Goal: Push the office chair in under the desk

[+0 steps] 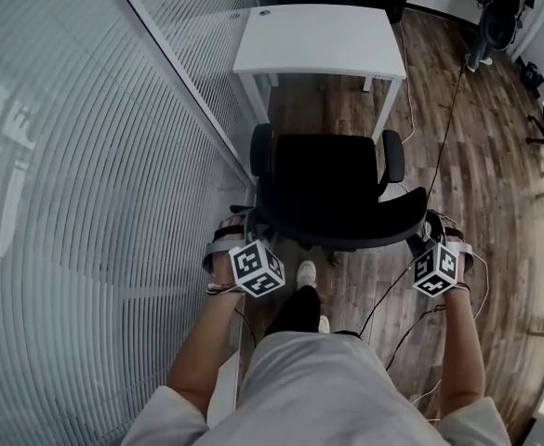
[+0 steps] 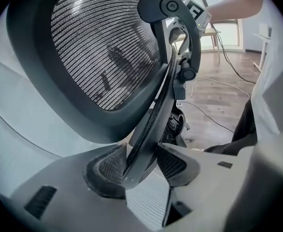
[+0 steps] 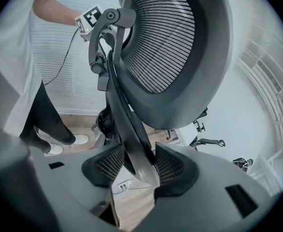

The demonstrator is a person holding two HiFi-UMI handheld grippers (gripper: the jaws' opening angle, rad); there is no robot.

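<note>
Wood floor [image 1: 476, 156], white desk [image 1: 318, 40] dead ahead: left gripper [image 2: 140, 168] and right gripper [image 3: 141, 168] each pinch a side of the office chair [image 1: 332, 189], gripped evenly to shove it straight under.

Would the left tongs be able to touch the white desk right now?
Probably not: the left tongs are shut on the backrest of the office chair, which stands between them and the desk.
</note>
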